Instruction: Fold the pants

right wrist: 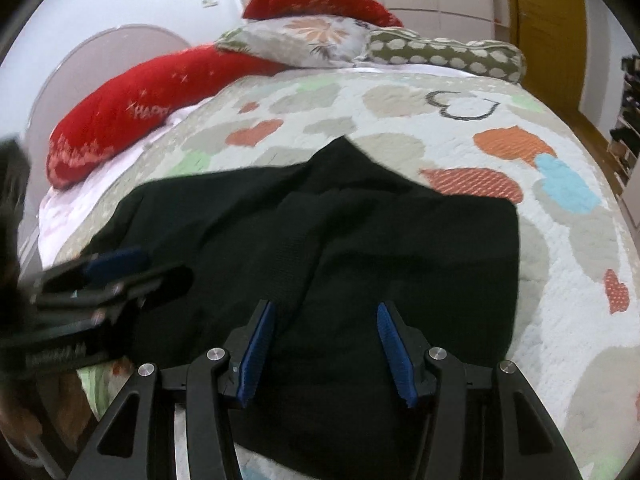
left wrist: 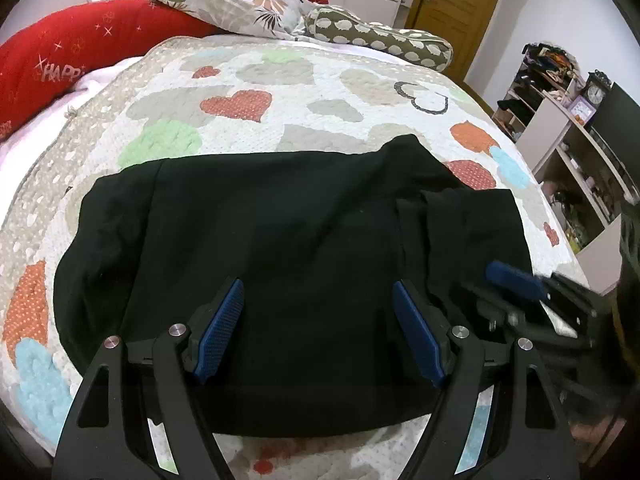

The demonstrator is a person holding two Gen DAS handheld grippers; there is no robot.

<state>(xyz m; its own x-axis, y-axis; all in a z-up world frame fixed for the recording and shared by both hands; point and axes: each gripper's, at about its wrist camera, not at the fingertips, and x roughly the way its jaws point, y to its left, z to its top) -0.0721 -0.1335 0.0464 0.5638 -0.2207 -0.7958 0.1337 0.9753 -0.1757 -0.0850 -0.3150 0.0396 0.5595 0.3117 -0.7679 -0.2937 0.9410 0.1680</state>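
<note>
Black pants (left wrist: 260, 232) lie under both gaping tongs, left (left wrist: 318, 332) and right (right wrist: 326, 352), seemingly untouched.

The black cloth pants (left wrist: 256, 232) lie spread flat on the heart-patterned quilted bedspread (left wrist: 280, 92), near its front edge, with a point of fabric reaching toward the far side. Behind the pants, at the head of the bed, the long red bolster pillow (left wrist: 60, 60) lies to the left, the flower-printed pillow (left wrist: 240, 4) in the middle and the spotted olive bolster (left wrist: 384, 40) to the right. A white open shelving unit (left wrist: 568, 148) stands right of the bed, and a brown wooden door (left wrist: 460, 4) is behind the pillows on the right.
</note>
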